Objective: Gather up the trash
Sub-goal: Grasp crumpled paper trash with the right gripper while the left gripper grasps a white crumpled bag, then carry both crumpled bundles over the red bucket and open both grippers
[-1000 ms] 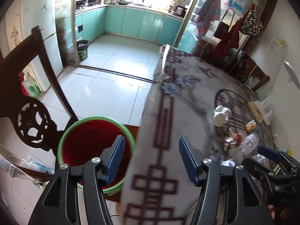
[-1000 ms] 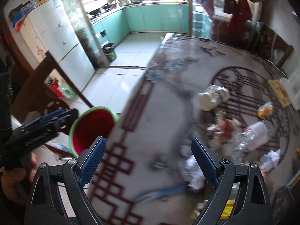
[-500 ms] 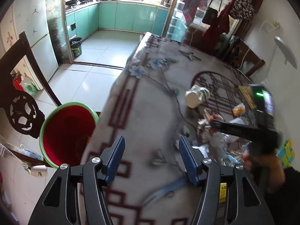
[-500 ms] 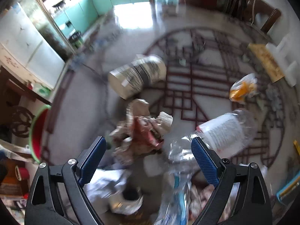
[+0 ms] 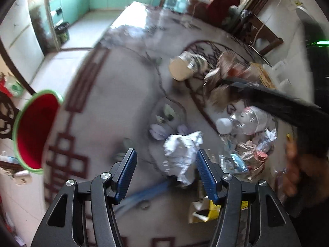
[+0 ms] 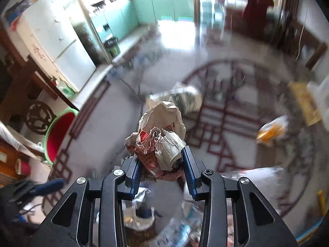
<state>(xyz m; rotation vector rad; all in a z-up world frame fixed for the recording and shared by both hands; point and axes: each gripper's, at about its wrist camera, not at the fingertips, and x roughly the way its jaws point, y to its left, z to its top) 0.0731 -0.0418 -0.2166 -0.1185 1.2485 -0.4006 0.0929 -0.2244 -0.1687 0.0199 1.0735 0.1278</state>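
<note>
While your right gripper (image 6: 162, 160) has just been closing, its blue pads now clamp a crumpled paper wad (image 6: 160, 135) (tan paper with red print) that stands up above the fingertips. Your left gripper (image 5: 165, 164) hangs with its jaws apart over the patterned table (image 5: 107, 111), a crumpled white paper (image 5: 182, 152) lying between the pads, which are not pressing on it. Near it lie a clear plastic bottle (image 5: 244, 121) and a tipped paper cup (image 5: 185, 68). A red bucket (image 5: 34, 129) with a green rim sits beside the table's left edge.
</note>
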